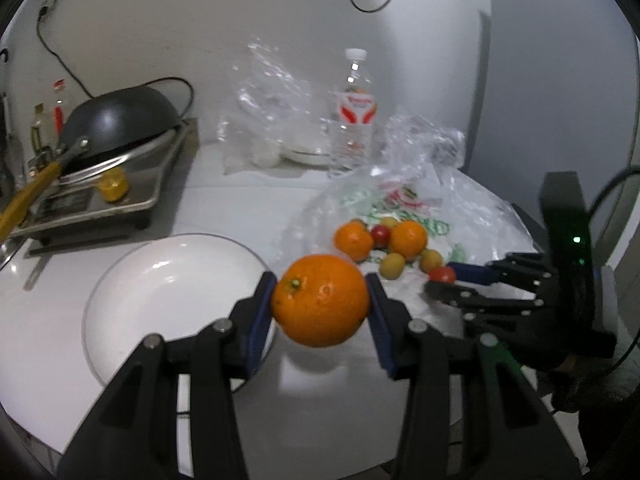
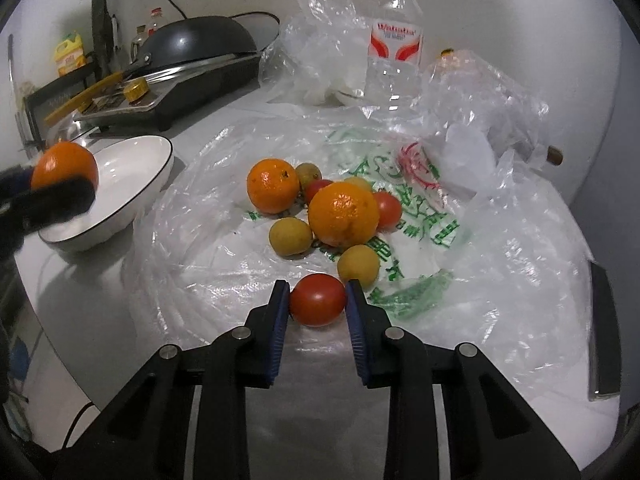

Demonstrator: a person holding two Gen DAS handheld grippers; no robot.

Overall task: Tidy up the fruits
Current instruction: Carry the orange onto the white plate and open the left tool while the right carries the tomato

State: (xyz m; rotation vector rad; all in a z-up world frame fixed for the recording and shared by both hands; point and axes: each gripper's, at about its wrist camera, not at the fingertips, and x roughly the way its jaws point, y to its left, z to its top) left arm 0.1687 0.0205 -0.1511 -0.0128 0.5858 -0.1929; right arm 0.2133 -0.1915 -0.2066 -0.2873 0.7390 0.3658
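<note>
The flat white countertop carried everything. Over its right half lay a wide, crinkled sheet of clear plastic bag printed in green and red, glossy and creased. On it, at about twelve o'clock from the right gripper, sat the loose fruit: two round dimpled oranges, several small dull yellow-green round fruits and smooth red tomatoes, bunched and touching one another.

At ten o'clock from that pile stood a round white ceramic bowl with a thin dark rim, glossy inside; nothing showed in the part of it that could be seen. Beyond it, near eleven o'clock, a dark domed wok lay upside down on a steel stove. A clear plastic water bottle with a red label stood upright at twelve o'clock by the wall, amid more crumpled clear film.

The left gripper had its blue-padded jaws clamped on a large pebbled orange, held above the counter just beside the bowl's rim.

The right gripper had its jaws pressed against both sides of a small smooth red tomato, at the near edge of the plastic sheet.
</note>
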